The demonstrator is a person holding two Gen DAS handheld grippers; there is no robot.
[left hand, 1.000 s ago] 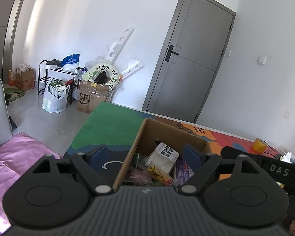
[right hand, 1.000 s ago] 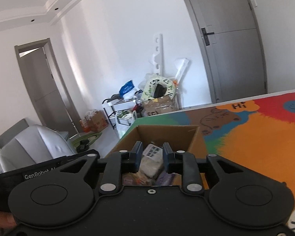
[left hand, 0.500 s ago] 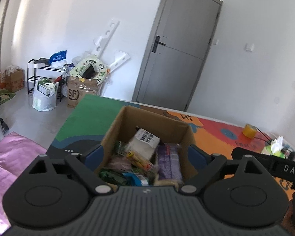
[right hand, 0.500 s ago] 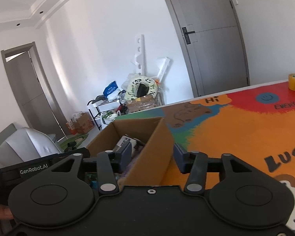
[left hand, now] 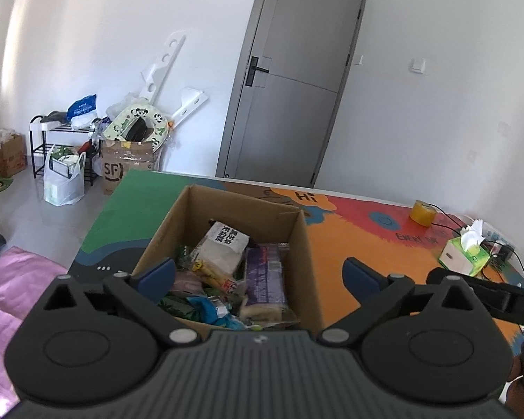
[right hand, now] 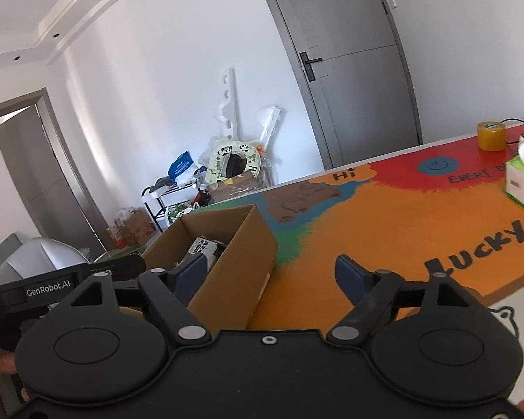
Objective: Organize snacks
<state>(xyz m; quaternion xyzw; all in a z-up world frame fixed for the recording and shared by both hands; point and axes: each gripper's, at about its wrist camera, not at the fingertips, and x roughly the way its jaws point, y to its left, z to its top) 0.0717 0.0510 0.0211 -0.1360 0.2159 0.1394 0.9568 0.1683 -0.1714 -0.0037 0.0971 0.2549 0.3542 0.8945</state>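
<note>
Grippers come nearest: the left gripper and right gripper are both opening, grasping nothing. Beyond them, the open brown cardboard box on the colourful mat holds soft, light, crinkly snack packets, probably best pinched mid-body.

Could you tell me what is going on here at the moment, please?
A person holds a two-finger gripper in each hand over a cardboard box full of snack packets on a colourful table mat. The left gripper and right gripper are both opening, and neither holds anything. A tissue box and tape roll sit beyond.
</note>
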